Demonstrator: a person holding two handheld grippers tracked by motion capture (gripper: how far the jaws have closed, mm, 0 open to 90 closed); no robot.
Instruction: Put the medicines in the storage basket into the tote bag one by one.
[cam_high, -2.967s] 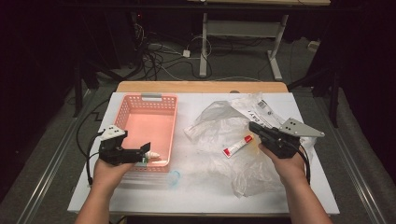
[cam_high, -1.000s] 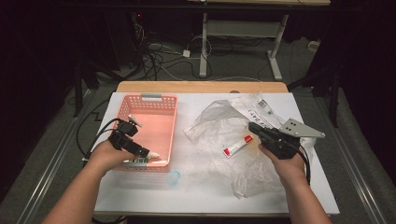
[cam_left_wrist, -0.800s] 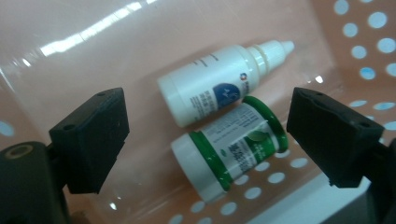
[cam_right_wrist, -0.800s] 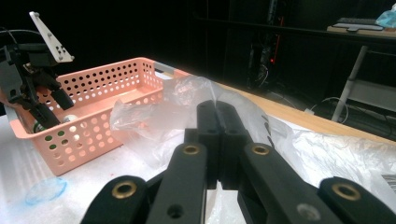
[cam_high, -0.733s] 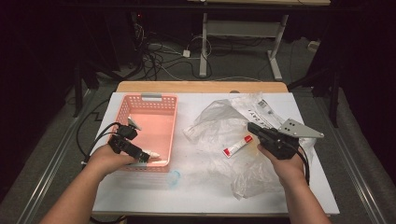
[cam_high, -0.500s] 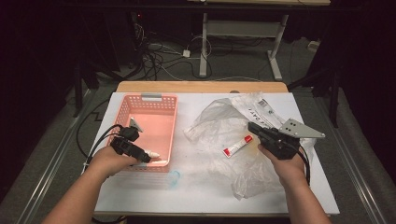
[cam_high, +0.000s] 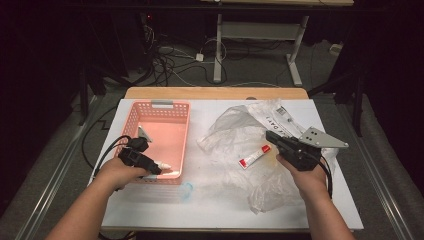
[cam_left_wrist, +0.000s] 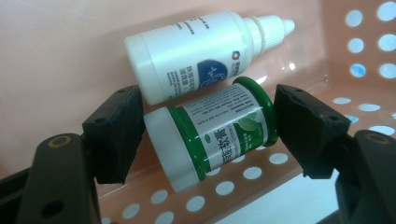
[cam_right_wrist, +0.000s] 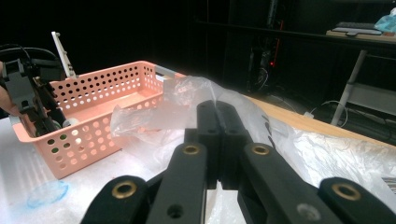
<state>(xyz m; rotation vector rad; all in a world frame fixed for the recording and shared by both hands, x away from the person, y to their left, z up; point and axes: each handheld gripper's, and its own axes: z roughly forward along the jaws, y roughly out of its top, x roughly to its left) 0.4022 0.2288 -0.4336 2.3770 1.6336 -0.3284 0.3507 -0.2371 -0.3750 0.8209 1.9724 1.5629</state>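
My left gripper (cam_left_wrist: 205, 135) reaches into the near right corner of the pink basket (cam_high: 165, 107). Its jaws have just been closing on a green jar with a white cap (cam_left_wrist: 210, 130), and the pads touch the jar's two ends. A white dropper bottle (cam_left_wrist: 201, 53) lies against the jar on the basket floor. In the high view the left gripper (cam_high: 156, 169) sits at the basket's front wall. My right gripper (cam_high: 280, 140) rests shut and empty over crumpled clear plastic bags (cam_high: 240, 135). A red and white tube (cam_high: 254, 156) lies on the plastic just left of it.
A white table (cam_high: 150, 210) carries everything, with a wooden strip along its far edge. A small bluish clear round piece (cam_high: 186, 190) lies in front of the basket. More printed bags (cam_high: 277, 115) lie at the back right. Cables trail off the left side.
The left hand has drawn slightly toward the basket's near wall and its jaws have narrowed. The right hand has stayed put.
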